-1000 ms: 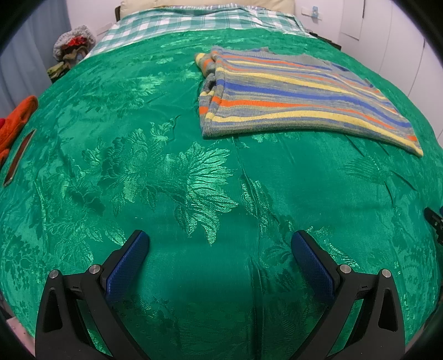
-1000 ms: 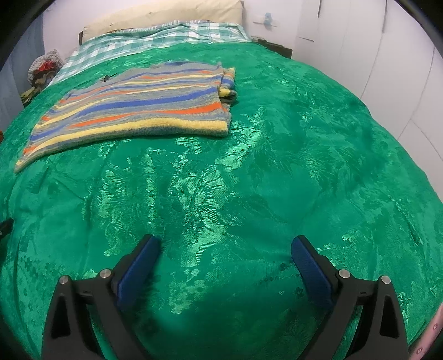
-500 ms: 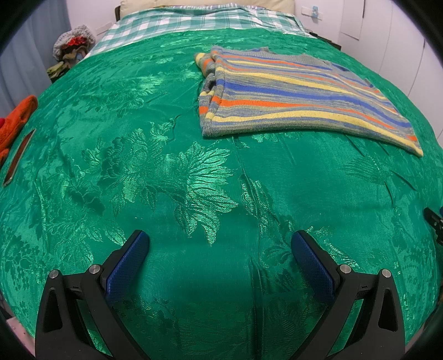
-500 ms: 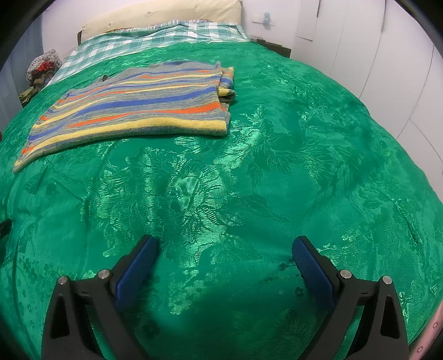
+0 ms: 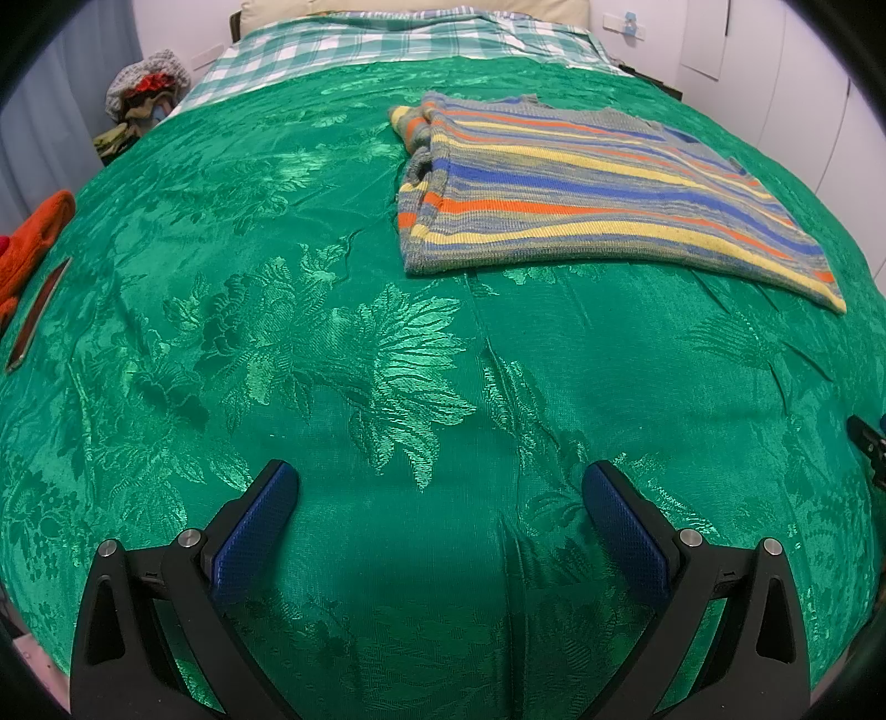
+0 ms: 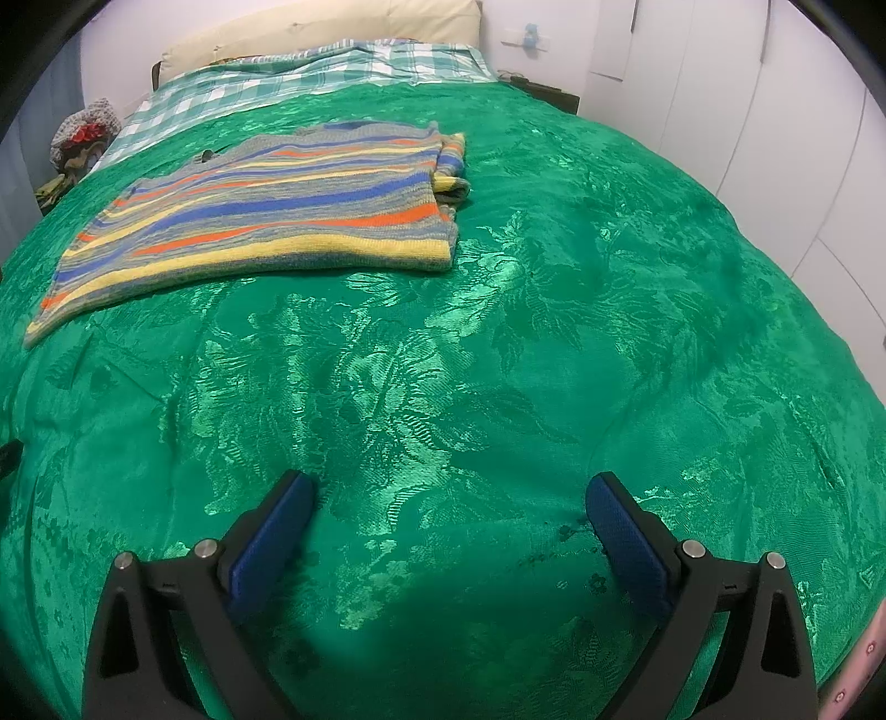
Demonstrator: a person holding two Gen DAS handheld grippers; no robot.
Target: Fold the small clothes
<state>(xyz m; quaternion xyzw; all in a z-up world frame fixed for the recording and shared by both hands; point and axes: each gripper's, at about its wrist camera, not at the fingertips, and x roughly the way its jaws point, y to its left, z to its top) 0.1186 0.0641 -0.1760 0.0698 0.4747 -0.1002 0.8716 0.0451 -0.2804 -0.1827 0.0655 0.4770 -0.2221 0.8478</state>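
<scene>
A striped knit sweater in grey, blue, yellow and orange lies folded flat on the green floral bedspread, far from both grippers. In the right wrist view the same sweater sits at the upper left, its sleeve tucked at the right edge. My left gripper hovers open over bare bedspread near the bed's foot, blue pads wide apart, holding nothing. My right gripper is likewise open and empty over the bedspread. A black piece of the other gripper shows at the right edge of the left wrist view.
A checked green-and-white sheet and a cream pillow lie at the head of the bed. Orange cloth and a dark flat object sit at the left edge. A pile of clothes is beyond the bed. White cupboard doors line the right.
The right gripper's view has drifted slightly, so the sweater sits a little further right and lower in it. The left view is unchanged. Both grippers stay open.
</scene>
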